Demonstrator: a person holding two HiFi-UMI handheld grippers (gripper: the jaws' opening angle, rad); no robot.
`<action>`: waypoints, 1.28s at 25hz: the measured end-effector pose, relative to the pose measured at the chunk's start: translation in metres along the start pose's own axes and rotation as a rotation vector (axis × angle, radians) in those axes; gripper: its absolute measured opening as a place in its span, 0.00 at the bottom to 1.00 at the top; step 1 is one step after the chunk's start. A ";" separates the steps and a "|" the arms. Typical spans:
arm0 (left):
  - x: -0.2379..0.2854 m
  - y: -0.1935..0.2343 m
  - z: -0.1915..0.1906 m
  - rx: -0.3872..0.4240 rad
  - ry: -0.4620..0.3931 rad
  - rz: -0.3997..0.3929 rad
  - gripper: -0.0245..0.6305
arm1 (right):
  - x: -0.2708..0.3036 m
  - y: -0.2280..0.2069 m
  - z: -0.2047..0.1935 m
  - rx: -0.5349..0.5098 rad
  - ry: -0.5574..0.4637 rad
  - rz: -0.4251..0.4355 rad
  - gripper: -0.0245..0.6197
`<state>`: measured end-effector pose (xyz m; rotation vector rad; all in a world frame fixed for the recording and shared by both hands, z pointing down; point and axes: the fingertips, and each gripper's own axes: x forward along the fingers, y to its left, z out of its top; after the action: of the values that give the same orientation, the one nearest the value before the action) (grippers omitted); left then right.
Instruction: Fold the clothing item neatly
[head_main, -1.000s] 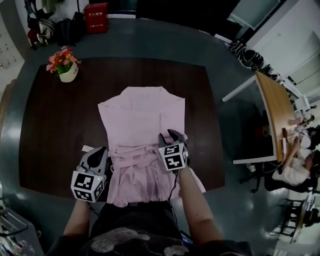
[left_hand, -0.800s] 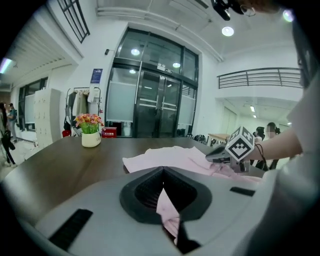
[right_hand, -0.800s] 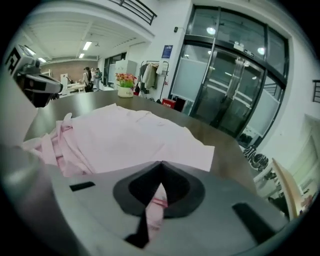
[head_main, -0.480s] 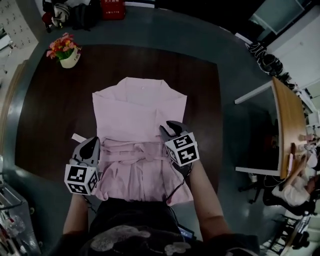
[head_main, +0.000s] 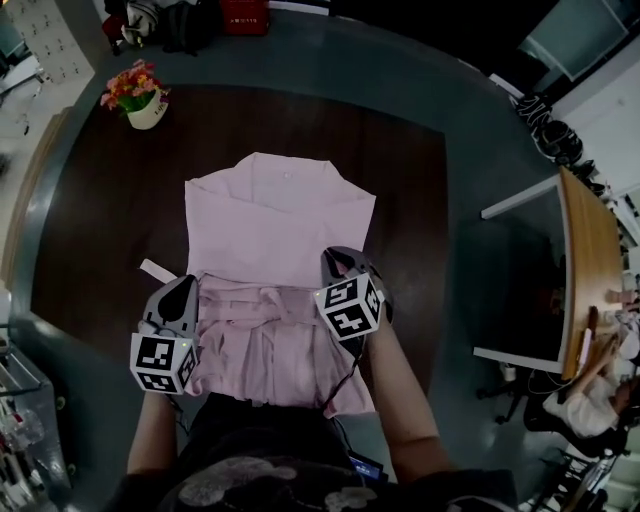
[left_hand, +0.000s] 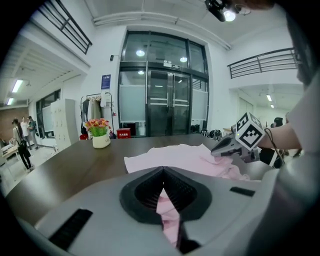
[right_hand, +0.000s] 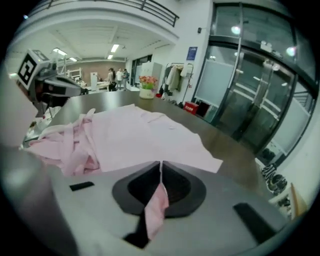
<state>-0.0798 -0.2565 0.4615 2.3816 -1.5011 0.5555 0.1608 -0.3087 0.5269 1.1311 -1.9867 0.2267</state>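
Observation:
A pale pink garment (head_main: 280, 225) lies flat on the dark brown table (head_main: 90, 230), collar at the far end. Its lower part is bunched into folds between my two grippers, and the hem hangs over the near edge. At the garment's left side, my left gripper (head_main: 185, 286) is shut on a pinch of the pink cloth (left_hand: 167, 212). My right gripper (head_main: 338, 258) is at the right side, its jaws closing, with a strip of cloth (right_hand: 157, 205) pressed between them. The left gripper view shows the right gripper (left_hand: 226, 146) across the garment (left_hand: 170, 157).
A white pot of flowers (head_main: 140, 98) stands at the table's far left corner. A red box (head_main: 245, 14) and bags sit on the floor beyond. A wooden desk (head_main: 590, 260) stands to the right. The table's near edge is against my body.
The right gripper's jaws have closed onto the garment's right edge. The lower cloth has gathered more between the grippers. The left gripper has kept its hold.

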 end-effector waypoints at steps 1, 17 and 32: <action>-0.002 -0.001 -0.001 -0.003 0.001 0.008 0.05 | -0.002 -0.018 -0.005 0.025 -0.015 -0.039 0.05; -0.041 0.000 -0.045 -0.062 0.036 0.041 0.05 | -0.036 -0.059 -0.038 0.339 -0.197 -0.173 0.05; -0.224 0.030 -0.179 -0.031 -0.040 -0.124 0.05 | -0.215 0.132 -0.084 0.296 -0.355 -0.752 0.05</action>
<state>-0.2255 -0.0149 0.5192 2.4550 -1.3562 0.4550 0.1614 -0.0528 0.4553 2.1405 -1.6948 -0.0885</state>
